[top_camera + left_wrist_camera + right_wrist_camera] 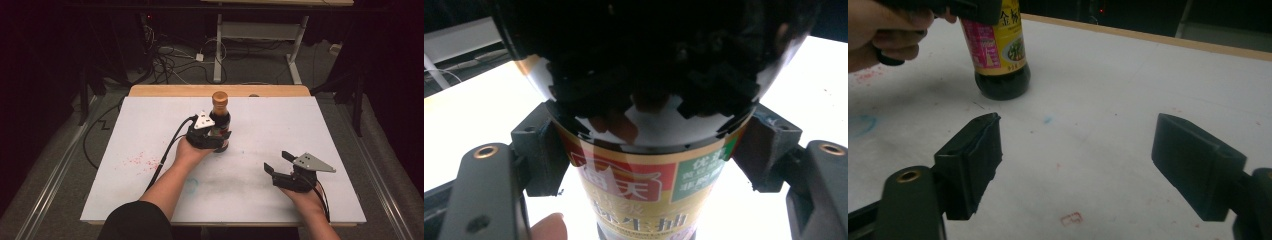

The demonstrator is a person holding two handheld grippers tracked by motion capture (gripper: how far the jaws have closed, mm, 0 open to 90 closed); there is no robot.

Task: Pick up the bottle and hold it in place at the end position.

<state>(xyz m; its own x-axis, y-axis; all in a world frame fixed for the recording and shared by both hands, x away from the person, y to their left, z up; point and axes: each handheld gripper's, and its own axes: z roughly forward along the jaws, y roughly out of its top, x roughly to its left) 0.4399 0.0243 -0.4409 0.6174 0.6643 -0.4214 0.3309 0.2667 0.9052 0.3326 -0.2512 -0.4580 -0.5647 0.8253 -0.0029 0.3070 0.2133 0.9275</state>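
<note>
Near the table's (300, 107) far middle, the upright bottle (220, 118) is clamped by the left gripper (214, 137); the right gripper (278, 163), jaws apart, sits well right and nearer.

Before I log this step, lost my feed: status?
Left gripper shut on sauce bottle, upright on table. Right gripper open, apart, holding nothing. Nothing between them.

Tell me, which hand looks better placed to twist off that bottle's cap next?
Probably the right. The right gripper is open and holds nothing, while the left gripper is shut on the bottle, steadying it upright on the table with the cap exposed.
</note>
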